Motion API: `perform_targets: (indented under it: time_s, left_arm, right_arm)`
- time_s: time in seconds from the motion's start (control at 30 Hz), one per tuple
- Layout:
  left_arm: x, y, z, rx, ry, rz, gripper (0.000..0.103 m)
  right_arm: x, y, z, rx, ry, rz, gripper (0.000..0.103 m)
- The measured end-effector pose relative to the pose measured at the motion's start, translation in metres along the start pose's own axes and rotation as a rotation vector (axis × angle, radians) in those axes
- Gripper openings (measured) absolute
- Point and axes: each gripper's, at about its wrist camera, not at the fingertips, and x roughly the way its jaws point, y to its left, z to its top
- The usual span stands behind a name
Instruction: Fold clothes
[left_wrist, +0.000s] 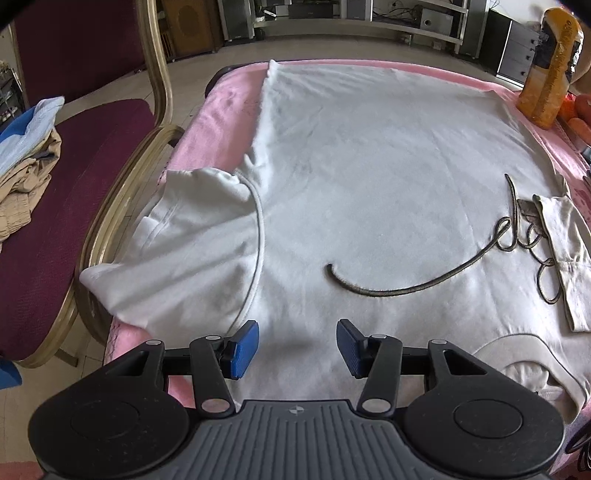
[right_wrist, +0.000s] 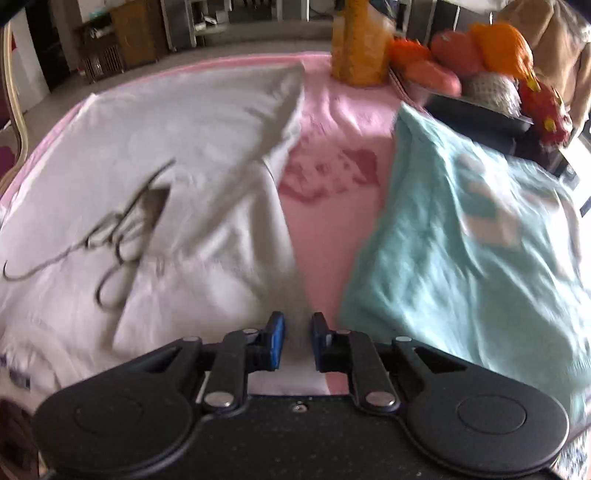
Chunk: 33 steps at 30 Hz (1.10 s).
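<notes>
Your white T-shirt (left_wrist: 369, 177) lies spread face up on the pink cloth (left_wrist: 221, 110) that covers the table, collar toward you and hem at the far edge. The right sleeve (left_wrist: 565, 258) is already turned in over the chest, partly covering the dark script print (left_wrist: 406, 288). The left sleeve (left_wrist: 177, 236) is still out flat, reaching toward the table edge beside the maroon chair (left_wrist: 74, 206).

Your left tool (left_wrist: 297, 349) hovers over the shoulder area with its blue pads (left_wrist: 245, 349) spread about halfway and nothing between them. Your right tool (right_wrist: 297, 341) sits low over the shirt's right edge, where white fabric meets pink cloth; its pads are nearly together with a narrow gap. That view is smeared by motion, so it looks as though no fabric is pinched, but you cannot be sure of it.

By the look of things, you are in the sleeve-folding step, with one side done and the other waiting. The next move likely falls to your left tool: bring it down on the left sleeve near its cuff, pinch a single layer, and carry it across onto the chest to match the other side. Keep it clear of the seam ridge so the body does not drag along. Mind the teal garment (right_wrist: 480, 229) lying just to the right, and the fruit tray (right_wrist: 480, 107) and the yellow packet (right_wrist: 354, 44) at the far corner, when you later fold the sides.
</notes>
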Motion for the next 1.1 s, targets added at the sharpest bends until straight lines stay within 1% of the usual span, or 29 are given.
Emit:
perform_targets:
  time_s: [0.07,0.13,0.2,0.27,0.3,0.37,0.43,0.53,0.67,0.77,0.83,0.87,0.93,1.03,1.1]
  left_arm:
    - [-0.003,0.000,-0.001,0.000,-0.001,0.005,0.049]
    - [-0.006,-0.001,-0.002,0.000,0.000,0.005,0.049]
    - [-0.009,-0.001,-0.005,-0.008,0.006,-0.014,0.048]
    - [-0.011,-0.001,-0.009,-0.031,0.027,-0.050,0.047]
    - [-0.011,-0.001,-0.012,-0.043,0.037,-0.064,0.044]
    - [-0.010,-0.001,-0.017,-0.048,0.045,-0.071,0.040]
    - [-0.006,-0.002,-0.020,-0.047,0.054,-0.058,0.039]
    - [0.000,-0.002,-0.022,-0.042,0.067,-0.042,0.040]
    - [0.001,-0.006,-0.025,-0.016,0.054,-0.029,0.044]
    - [0.000,-0.003,-0.030,-0.025,0.060,-0.031,0.046]
    - [-0.004,0.001,-0.033,-0.031,0.066,-0.032,0.046]
    - [-0.006,0.003,-0.035,-0.036,0.065,-0.032,0.045]
    - [-0.012,0.011,-0.034,-0.064,0.042,-0.029,0.042]
    - [-0.026,0.025,-0.028,-0.116,-0.008,-0.035,0.043]
    - [-0.035,0.037,-0.022,-0.165,-0.033,-0.042,0.043]
  right_arm:
    - [-0.007,-0.010,-0.005,0.045,0.019,0.004,0.015]
    - [-0.013,-0.011,-0.009,0.065,-0.008,0.009,0.015]
    - [-0.019,-0.009,-0.010,0.090,-0.052,0.059,0.018]
    - [-0.023,-0.005,-0.007,0.116,-0.097,0.120,0.019]
    - [-0.023,0.000,-0.004,0.130,-0.113,0.144,0.019]
    - [-0.023,0.011,0.003,0.138,-0.144,0.179,0.019]
    - [-0.018,0.023,0.012,0.125,-0.158,0.214,0.019]
    - [-0.001,0.035,0.021,0.097,-0.124,0.260,0.020]
    - [0.017,0.039,0.018,0.070,-0.033,0.241,0.022]
    - [0.015,0.035,0.014,0.064,-0.005,0.249,0.022]
    - [0.010,0.027,0.010,0.101,0.016,0.256,0.022]
    - [0.005,0.021,0.008,0.126,0.010,0.261,0.022]
    - [-0.010,0.009,0.006,0.175,-0.048,0.280,0.025]
    - [-0.040,-0.011,0.006,0.239,-0.216,0.317,0.031]
    - [-0.055,-0.020,0.006,0.284,-0.299,0.364,0.031]
